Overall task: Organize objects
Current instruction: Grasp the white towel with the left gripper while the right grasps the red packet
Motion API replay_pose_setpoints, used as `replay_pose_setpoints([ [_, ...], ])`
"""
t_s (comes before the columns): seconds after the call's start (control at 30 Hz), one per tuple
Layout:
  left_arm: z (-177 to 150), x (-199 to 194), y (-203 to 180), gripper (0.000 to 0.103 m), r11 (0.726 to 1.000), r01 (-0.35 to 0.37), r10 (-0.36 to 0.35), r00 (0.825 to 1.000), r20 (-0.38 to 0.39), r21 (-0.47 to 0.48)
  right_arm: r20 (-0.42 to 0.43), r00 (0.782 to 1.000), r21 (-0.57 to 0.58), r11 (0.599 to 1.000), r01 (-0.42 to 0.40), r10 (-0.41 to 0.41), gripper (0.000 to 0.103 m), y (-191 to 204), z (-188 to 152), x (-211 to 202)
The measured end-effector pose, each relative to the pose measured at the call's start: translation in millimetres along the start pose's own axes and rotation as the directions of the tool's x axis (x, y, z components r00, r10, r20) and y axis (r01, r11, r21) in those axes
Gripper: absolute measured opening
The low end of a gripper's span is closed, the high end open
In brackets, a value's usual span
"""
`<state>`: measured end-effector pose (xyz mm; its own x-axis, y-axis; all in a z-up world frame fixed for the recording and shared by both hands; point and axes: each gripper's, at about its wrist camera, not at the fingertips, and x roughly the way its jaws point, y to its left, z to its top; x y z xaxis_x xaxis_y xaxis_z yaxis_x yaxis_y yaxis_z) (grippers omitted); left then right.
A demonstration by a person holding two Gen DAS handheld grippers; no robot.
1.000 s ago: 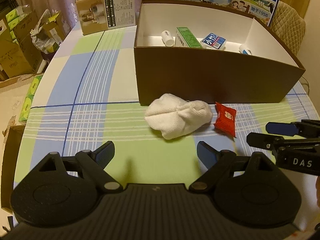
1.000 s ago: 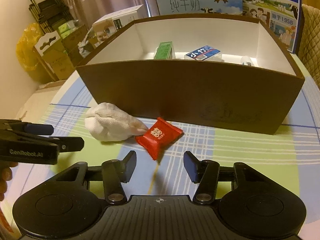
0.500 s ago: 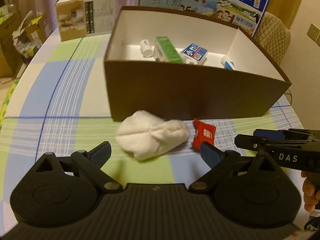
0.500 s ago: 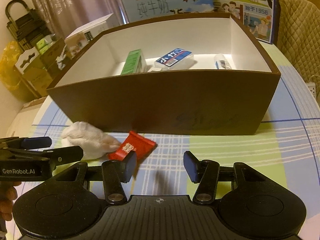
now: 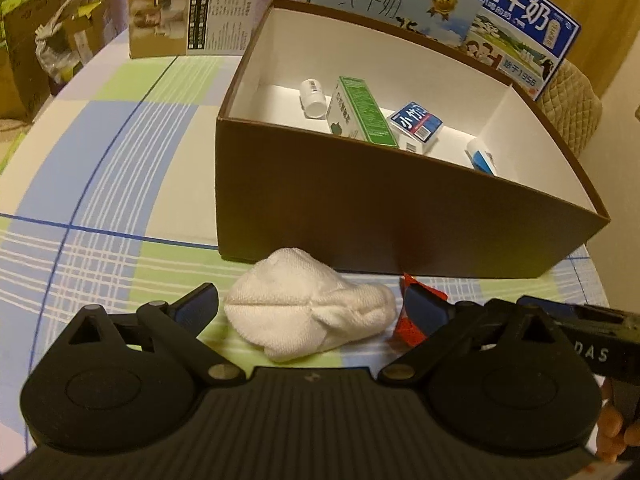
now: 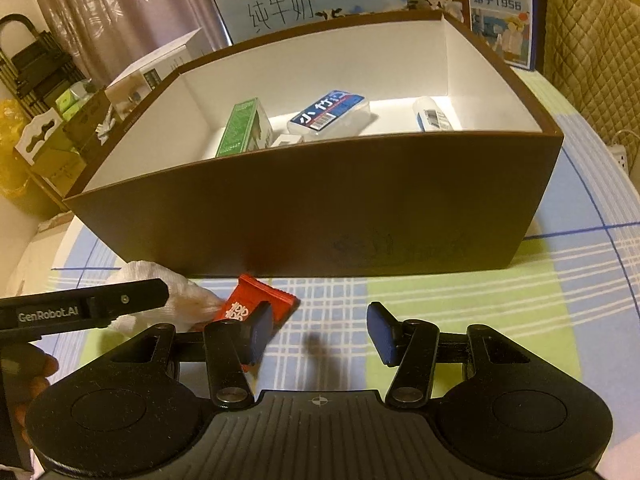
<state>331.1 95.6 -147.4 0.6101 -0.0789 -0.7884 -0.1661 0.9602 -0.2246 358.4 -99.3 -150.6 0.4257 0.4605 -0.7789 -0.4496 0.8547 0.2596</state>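
Note:
A white rolled cloth lies on the checked tablecloth just in front of the brown box. My left gripper is open, its fingers either side of the cloth. A red snack packet lies right of the cloth; it also shows in the left wrist view, partly behind my right fingertip. My right gripper is open and empty, its left finger over the packet's edge. The box holds a green carton, a blue-labelled pack, a white bottle and a tube.
Milk cartons stand behind the box. A tan product box stands at the table's far left. Cardboard clutter sits on the floor left. A quilted chair is at right. The tablecloth continues to the right.
Both grippers moved forward and down toward the table. The left now straddles the cloth; the right has closed in beside the red packet.

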Motion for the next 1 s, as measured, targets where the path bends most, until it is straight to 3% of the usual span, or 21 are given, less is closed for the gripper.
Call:
replay_pose_setpoints([
  [0.33, -1, 10, -2, 0.089, 0.999, 0.001, -0.001, 1.0, -0.008, 0.05, -0.008, 1.0, 0.001, 1.0, -0.008, 0.008, 0.05, 2, 0, 3],
  [0.6, -4, 10, -6, 0.058, 0.994, 0.012, -0.008, 0.999, -0.033, 0.107, -0.011, 0.999, 0.01, 0.999, -0.031, 0.031, 0.05, 5, 0, 4],
  [0.77, -6, 5, -14, 0.052, 0.987, -0.018, 0.025, 0.999, -0.046, 0.16, -0.029, 0.997, 0.01, 0.997, -0.078, 0.078, 0.05, 13, -3, 8],
  [1.0, -4, -10, -2, 0.052, 0.981, -0.114, 0.123, 0.991, -0.055, 0.155, -0.046, 0.995, -0.01, 0.996, -0.091, 0.091, 0.05, 33, -6, 22],
])
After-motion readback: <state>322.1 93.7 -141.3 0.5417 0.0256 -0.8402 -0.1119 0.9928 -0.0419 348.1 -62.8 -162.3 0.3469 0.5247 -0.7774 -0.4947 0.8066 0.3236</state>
